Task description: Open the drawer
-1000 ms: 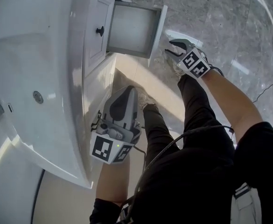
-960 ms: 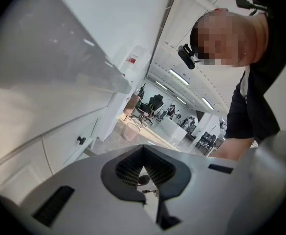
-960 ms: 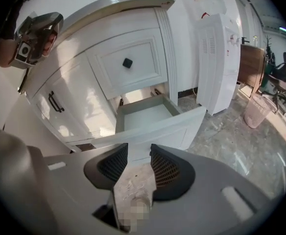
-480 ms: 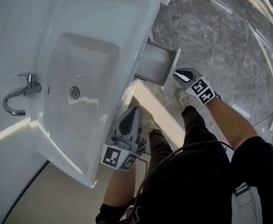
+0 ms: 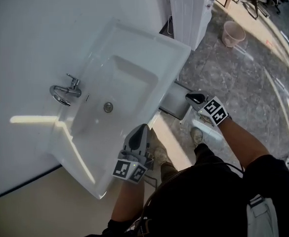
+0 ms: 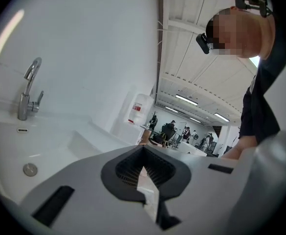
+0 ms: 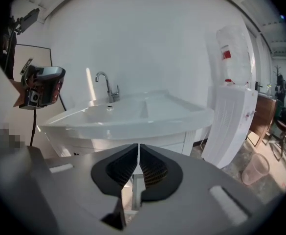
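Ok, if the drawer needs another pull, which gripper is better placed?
Right, probably. The right gripper hangs just beside the front of the open drawer. Its jaws have just been closing, with nothing between them. The left gripper is farther off, by the front rim of the sink.

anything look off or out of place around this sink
Nothing looks spilled, broken or crooked. The one thing that stands out is the drawer under the sink: it is pulled out over the floor, which fits the task. A bucket stands upright on the floor further off.
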The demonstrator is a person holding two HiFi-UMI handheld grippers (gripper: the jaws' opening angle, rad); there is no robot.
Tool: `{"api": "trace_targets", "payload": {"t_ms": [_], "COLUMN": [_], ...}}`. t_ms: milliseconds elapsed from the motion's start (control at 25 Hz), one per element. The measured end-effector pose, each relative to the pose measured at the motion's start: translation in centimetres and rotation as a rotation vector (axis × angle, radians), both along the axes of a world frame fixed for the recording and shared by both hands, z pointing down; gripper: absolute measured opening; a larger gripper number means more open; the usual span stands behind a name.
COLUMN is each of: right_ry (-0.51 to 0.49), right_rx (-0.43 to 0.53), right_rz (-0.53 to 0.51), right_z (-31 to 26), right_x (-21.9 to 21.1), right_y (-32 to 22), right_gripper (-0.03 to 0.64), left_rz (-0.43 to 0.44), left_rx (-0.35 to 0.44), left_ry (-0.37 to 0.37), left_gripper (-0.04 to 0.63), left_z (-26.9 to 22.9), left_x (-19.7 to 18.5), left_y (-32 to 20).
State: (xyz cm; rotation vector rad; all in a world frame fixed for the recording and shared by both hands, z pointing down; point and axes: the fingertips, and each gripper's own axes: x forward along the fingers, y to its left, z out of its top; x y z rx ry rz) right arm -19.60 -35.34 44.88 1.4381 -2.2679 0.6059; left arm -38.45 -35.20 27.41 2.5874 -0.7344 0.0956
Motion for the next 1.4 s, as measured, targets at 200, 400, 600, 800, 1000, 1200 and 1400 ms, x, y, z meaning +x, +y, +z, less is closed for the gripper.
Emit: {"api": "trace_targets", "payload": {"t_ms": [200,400,600,800,1000,1200,1400], "right_ry": [0.009,-0.025,-0.029,-0.035,-0.061,-0.084,-0.114], "right_rx": [0.038,0.07,0.071,0.102,0.144,0.176,0.202], "right_rz": [-0.045,-0.064,-0.098,-0.145,-0.212,-0.29,-0.367], "right_z": [-6.7,-12.4,-16.9,-21.6,-25.6,-29.2,-31.3], "right_x": [-2.4,-4.5,-7.4,-11.8,-18.5,-26.6,-35.1], "right_y": [-1.3,-3.0,-4.7,-6.9,-8.7,-9.8,-9.9], "right_gripper": [0.002,0.002,0.002,0.0,0.0,0.0,0.0], "left_rz": [-0.048,-0.091,-0.186,-0.295,-0.395,-0.495,-0.59], "left_rx": [0.033,0.099,0.136,0.174,0.204,0.213,0.228], "left_ry": [-0.009,-0.017,-0.019,-0.015,-0.028,0.0,-0.011], "left_gripper": [-0.009,-0.009,-0.009,-0.009,-0.009,-0.009,-0.009], "left_z": [-4.3,-8.3,-12.0,-15.6,-17.7,-19.5,-20.5], "left_x": [-3.1,-6.2,-11.1,-17.6,-25.8,-33.8,-41.6], "left_y": [-0.2,-0.2,-0.2,0.1,1.1,2.8,4.8]}}
